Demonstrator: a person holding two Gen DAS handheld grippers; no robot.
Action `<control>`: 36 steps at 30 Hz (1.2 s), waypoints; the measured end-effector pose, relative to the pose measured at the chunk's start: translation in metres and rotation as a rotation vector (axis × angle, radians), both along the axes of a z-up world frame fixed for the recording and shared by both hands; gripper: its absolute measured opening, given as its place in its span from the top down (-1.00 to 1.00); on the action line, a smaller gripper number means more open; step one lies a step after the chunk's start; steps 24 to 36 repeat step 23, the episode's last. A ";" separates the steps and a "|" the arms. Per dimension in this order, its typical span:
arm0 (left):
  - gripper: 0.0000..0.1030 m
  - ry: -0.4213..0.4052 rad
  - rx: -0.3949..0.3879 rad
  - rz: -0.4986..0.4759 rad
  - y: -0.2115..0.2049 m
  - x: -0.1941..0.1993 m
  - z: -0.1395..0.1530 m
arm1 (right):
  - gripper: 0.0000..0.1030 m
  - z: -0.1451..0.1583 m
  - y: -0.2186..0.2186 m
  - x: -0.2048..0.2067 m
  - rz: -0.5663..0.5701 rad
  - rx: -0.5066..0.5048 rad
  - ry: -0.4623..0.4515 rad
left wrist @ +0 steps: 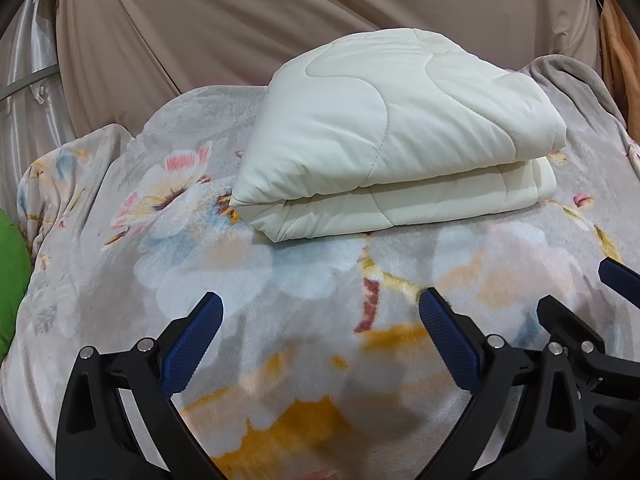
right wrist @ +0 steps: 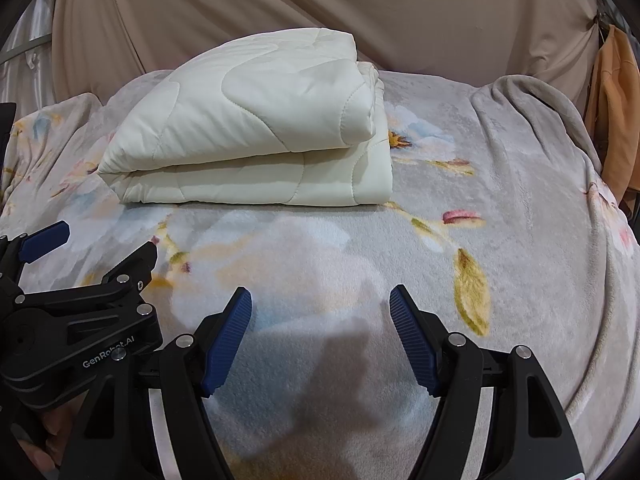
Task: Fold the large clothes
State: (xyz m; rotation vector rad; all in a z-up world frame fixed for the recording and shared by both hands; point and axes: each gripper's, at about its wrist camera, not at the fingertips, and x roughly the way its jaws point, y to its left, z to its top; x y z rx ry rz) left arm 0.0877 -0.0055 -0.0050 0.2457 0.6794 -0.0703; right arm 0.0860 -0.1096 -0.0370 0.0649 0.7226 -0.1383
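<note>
A cream quilted comforter (left wrist: pixel 392 140) lies folded into a thick stack on a grey floral fleece blanket (left wrist: pixel 300 280). It also shows in the right wrist view (right wrist: pixel 256 128), left of centre. My left gripper (left wrist: pixel 320 308) is open and empty, hovering over the floral blanket well short of the comforter. My right gripper (right wrist: pixel 320 304) is open and empty too, at a similar distance. The right gripper shows at the right edge of the left wrist view (left wrist: pixel 580 292), and the left gripper at the left edge of the right wrist view (right wrist: pixel 100 244).
A beige curtain (right wrist: pixel 320 8) hangs behind the bed. An orange cloth (right wrist: pixel 612 112) hangs at the far right. A green object (left wrist: pixel 12 276) sits at the left edge. The floral blanket (right wrist: pixel 500 200) bunches into ridges along the right side.
</note>
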 end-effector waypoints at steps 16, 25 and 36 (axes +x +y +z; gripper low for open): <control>-0.82 0.003 -0.004 -0.015 0.001 0.001 -0.003 | -0.35 0.001 0.004 -0.002 -0.014 -0.023 -0.012; -0.74 0.003 0.010 -0.013 0.000 0.000 -0.003 | -0.35 0.003 0.006 -0.003 -0.011 -0.038 -0.020; -0.74 0.003 0.010 -0.013 0.000 0.000 -0.003 | -0.35 0.003 0.006 -0.003 -0.011 -0.038 -0.020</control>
